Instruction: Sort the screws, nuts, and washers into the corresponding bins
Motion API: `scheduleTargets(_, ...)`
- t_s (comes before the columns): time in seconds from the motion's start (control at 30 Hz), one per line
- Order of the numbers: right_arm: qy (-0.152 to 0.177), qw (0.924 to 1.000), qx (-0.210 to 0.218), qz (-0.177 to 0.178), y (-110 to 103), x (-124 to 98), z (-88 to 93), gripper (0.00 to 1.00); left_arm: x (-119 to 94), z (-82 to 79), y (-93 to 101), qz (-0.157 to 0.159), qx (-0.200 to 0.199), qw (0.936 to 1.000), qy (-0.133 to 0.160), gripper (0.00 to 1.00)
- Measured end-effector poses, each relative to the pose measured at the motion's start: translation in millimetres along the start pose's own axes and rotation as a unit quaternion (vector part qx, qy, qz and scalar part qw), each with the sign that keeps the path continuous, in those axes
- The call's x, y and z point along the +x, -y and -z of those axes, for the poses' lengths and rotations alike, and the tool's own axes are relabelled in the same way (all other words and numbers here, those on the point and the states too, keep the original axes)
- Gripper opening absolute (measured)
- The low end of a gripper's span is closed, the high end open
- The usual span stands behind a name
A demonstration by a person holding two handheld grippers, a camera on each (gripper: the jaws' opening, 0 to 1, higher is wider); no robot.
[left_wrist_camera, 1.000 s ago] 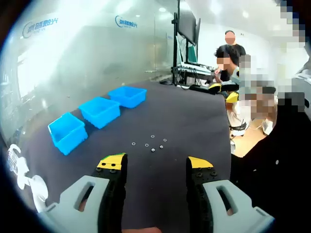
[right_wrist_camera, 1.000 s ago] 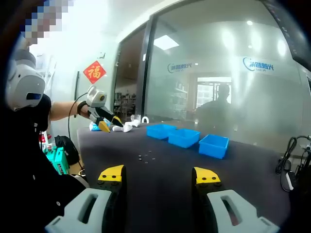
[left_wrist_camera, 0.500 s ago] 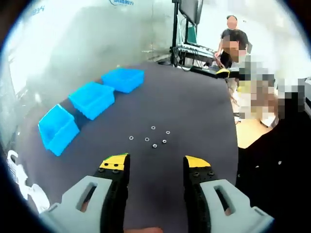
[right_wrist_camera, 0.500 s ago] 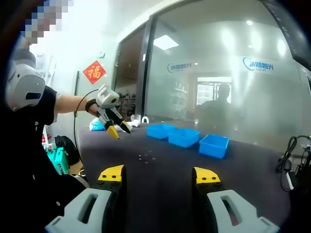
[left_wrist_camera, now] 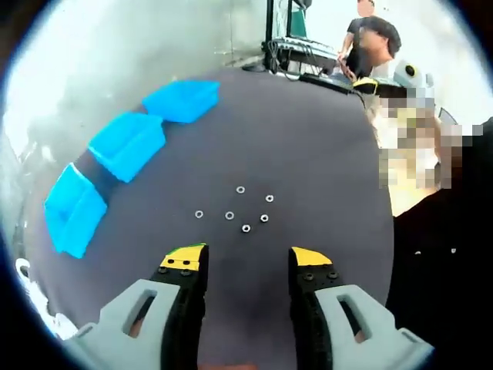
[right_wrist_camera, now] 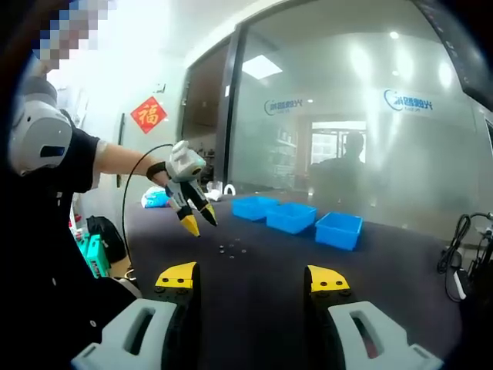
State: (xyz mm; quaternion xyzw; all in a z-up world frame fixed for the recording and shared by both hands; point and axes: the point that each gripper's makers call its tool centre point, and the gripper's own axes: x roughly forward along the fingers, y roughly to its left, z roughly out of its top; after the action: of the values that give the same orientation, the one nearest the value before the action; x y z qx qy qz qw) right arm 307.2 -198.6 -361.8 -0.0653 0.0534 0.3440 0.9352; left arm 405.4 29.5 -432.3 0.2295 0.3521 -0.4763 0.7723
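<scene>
Several small nuts and washers (left_wrist_camera: 246, 212) lie scattered on the dark table (left_wrist_camera: 308, 146), just ahead of my left gripper (left_wrist_camera: 245, 259). Its yellow-tipped jaws stand open with nothing between them. Three blue bins run in a row to the left: far (left_wrist_camera: 182, 99), middle (left_wrist_camera: 127, 142), near (left_wrist_camera: 73, 208). In the right gripper view my right gripper (right_wrist_camera: 253, 276) is open and empty, low over the table. There the left gripper (right_wrist_camera: 202, 225) hangs pointing down just left of the small parts (right_wrist_camera: 231, 248), with the bins (right_wrist_camera: 293, 217) behind.
People stand at a desk with monitors and cables (left_wrist_camera: 308, 54) beyond the table's far end. A glass wall (right_wrist_camera: 347, 116) runs behind the bins. Cables (right_wrist_camera: 462, 270) lie at the table's right side. White objects (right_wrist_camera: 208, 193) sit at the far left corner.
The left gripper has moved forward over the table and tipped downward, so the small parts now lie closer ahead of its jaws. The right gripper has stayed still.
</scene>
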Motion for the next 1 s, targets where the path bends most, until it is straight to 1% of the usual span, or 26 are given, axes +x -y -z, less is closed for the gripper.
scheduleTargets(0.1,0.002,1.0,0.001,0.001,1,0,0.0,0.49,5,-0.1,1.4,0.001,0.0,0.9999,-0.012,0.4)
scheduleTargets(0.2,0.004,1.0,0.004,0.002,2,0,-0.1,0.49,10,-1.0,0.1,-0.001,-0.009,0.9998,-0.02,0.37)
scheduleTargets(0.27,0.004,1.0,0.005,0.003,3,0,0.4,0.49,13,-1.8,-0.9,-0.001,-0.018,0.9996,-0.021,0.36)
scheduleTargets(0.43,0.006,0.9999,0.008,0.004,4,-2,2.1,0.49,21,-3.6,-5.2,-0.009,-0.018,0.9995,-0.023,0.33)
scheduleTargets(0.57,0.005,0.9999,0.012,0.008,7,-4,5.1,0.49,27,-6.7,-3.6,-0.009,-0.028,0.9993,-0.022,0.3)
scheduleTargets(0.7,0.006,0.9998,0.014,0.01,7,-5,6.4,0.49,32,-3.7,-2.3,-0.011,-0.028,0.999,-0.032,0.24)
scheduleTargets(0.83,0.006,0.9998,0.017,0.011,8,-5,8.3,0.49,36,-3.6,-1.0,-0.01,-0.033,0.9988,-0.034,0.23)
scheduleTargets(1.0,0.008,0.9997,0.019,0.011,8,-6,9.1,0.49,41,-2.2,-1.6,-0.014,-0.03,0.9987,-0.039,0.21)
